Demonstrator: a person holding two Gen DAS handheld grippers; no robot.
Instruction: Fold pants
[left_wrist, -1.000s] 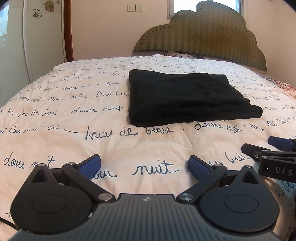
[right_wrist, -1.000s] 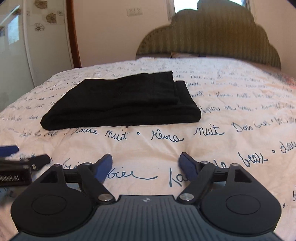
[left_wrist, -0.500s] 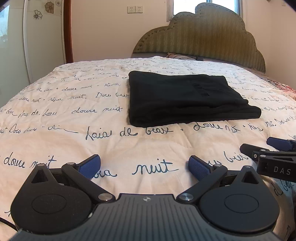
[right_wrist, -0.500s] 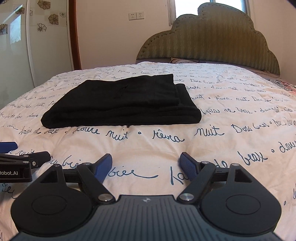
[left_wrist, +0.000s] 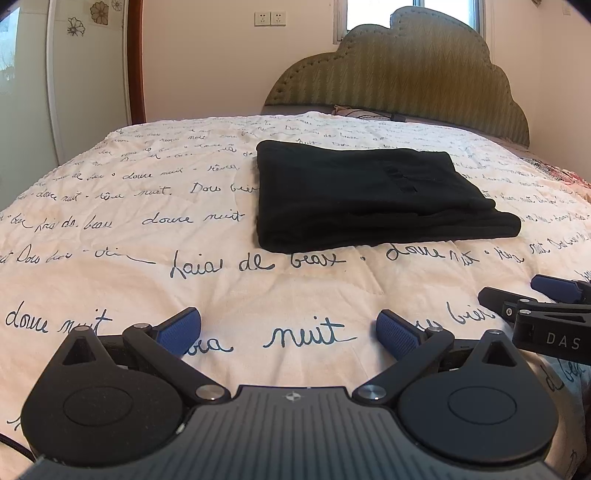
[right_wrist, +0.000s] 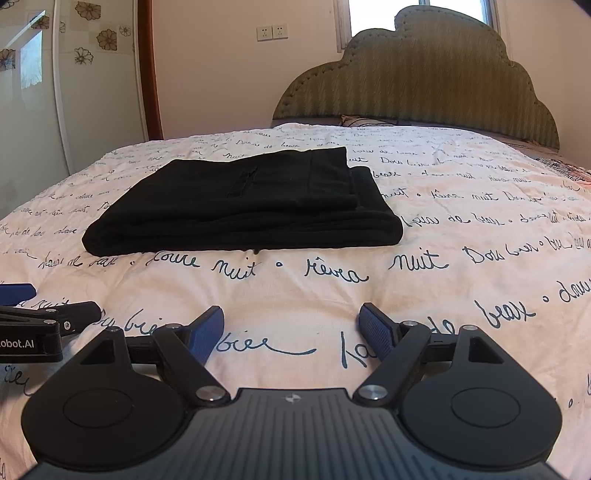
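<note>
Blue pads of the left gripper (left_wrist: 288, 334) and right gripper (right_wrist: 291, 332) stand spread, grasping nothing, above bare quilt (left_wrist: 110, 229). Beyond both sets of fingers the black pants (right_wrist: 243, 206) lie folded into a rectangle; folding looks finished, so only withdrawal seems due.

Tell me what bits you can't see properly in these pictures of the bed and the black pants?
- Folded black pants: the inner layers and underside are hidden by the top fold in both wrist views.
- Right gripper: in the left wrist view the frame edge cuts off most of it.
- Left gripper: in the right wrist view the frame edge cuts it off too.
- Pillow: only a sliver shows, behind the bedspread.
- Window: cut off by the top edge.
</note>
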